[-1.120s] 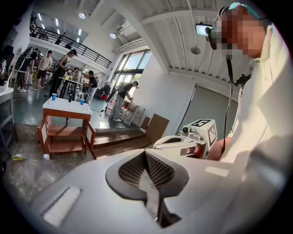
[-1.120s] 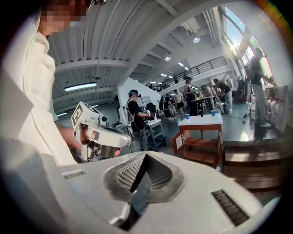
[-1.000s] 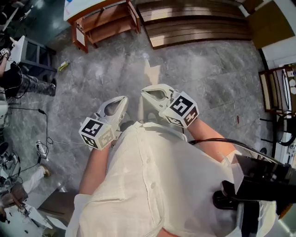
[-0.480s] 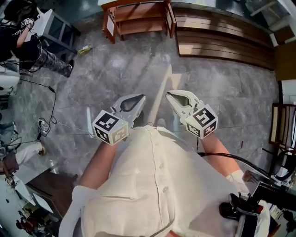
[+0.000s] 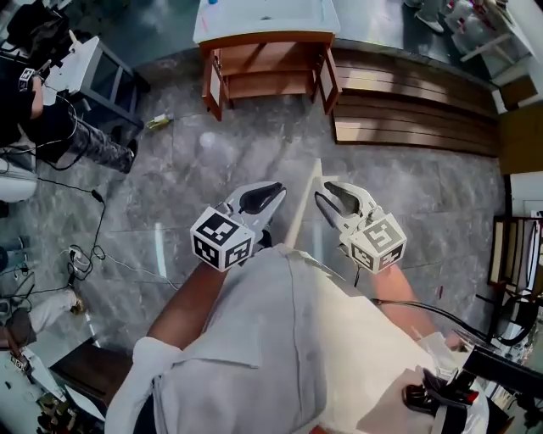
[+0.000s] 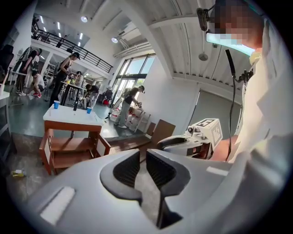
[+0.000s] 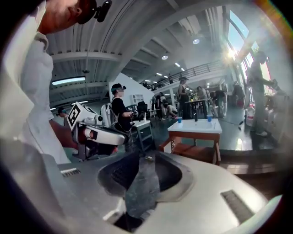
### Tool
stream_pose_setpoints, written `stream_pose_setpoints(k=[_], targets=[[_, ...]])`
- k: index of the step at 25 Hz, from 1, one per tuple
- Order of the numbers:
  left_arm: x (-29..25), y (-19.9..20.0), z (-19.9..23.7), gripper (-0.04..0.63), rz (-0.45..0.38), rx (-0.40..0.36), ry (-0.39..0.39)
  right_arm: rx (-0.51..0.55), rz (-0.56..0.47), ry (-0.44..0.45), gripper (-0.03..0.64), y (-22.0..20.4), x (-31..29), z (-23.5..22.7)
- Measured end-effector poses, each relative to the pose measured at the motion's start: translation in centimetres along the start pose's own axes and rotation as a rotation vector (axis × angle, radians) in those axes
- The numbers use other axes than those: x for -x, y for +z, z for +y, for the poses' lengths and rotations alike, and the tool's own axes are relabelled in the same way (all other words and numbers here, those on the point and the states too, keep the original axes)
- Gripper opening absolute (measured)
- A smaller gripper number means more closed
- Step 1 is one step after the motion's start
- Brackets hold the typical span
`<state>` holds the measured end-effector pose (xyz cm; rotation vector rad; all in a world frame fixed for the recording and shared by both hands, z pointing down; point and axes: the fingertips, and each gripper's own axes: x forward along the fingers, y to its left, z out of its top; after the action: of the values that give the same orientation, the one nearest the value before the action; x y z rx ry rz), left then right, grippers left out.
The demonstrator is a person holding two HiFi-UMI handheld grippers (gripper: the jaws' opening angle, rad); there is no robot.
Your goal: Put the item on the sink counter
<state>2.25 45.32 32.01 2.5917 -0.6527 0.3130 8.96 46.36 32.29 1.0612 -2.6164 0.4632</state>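
The jaws of the white, hand-held right gripper [image 7: 146, 156] are opening, with nothing between their dark ribbed pads. Beside it, the matching left gripper [image 6: 143, 153] has its jaws a narrow gap apart, and that gap is also empty. The person holds both grippers close together in front of a pale shirt [image 5: 280, 339], above a grey marble floor [image 5: 212, 153].

The white-topped wooden sink counter [image 5: 280, 21] stands well ahead of them, with small blue cups [image 6: 56, 104] on it. A small yellowish object [image 5: 159, 123] lies on the floor near the counter's left side. Which thing is the item cannot be told.
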Motion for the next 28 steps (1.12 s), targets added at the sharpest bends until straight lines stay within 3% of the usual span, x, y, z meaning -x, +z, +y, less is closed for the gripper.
stream_pose_setpoints(k=[7, 13, 19, 28], targets=[[0.2, 4.4, 10.0, 0.034, -0.004, 0.021, -0.042, 0.0, 0.002, -0.043, 0.084, 5.0, -10.2, -3.3], [0.2, 7.2, 16.4, 0.034, -0.03, 0.035, -0.012, -0.009, 0.024, -0.04, 0.084, 7.5, -16.0, -5.6], [-2.1, 9.4, 22.1, 0.034, -0.042, 0.038, 0.037, -0.005, 0.015, -0.06, 0.083, 9.7, -20.3, -13.0], [-9.8, 15.1, 30.7, 0.006, -0.024, 0.08, 0.137, 0.02, 0.013, -0.014, 0.083, 14.7, -26.6, -27.6]])
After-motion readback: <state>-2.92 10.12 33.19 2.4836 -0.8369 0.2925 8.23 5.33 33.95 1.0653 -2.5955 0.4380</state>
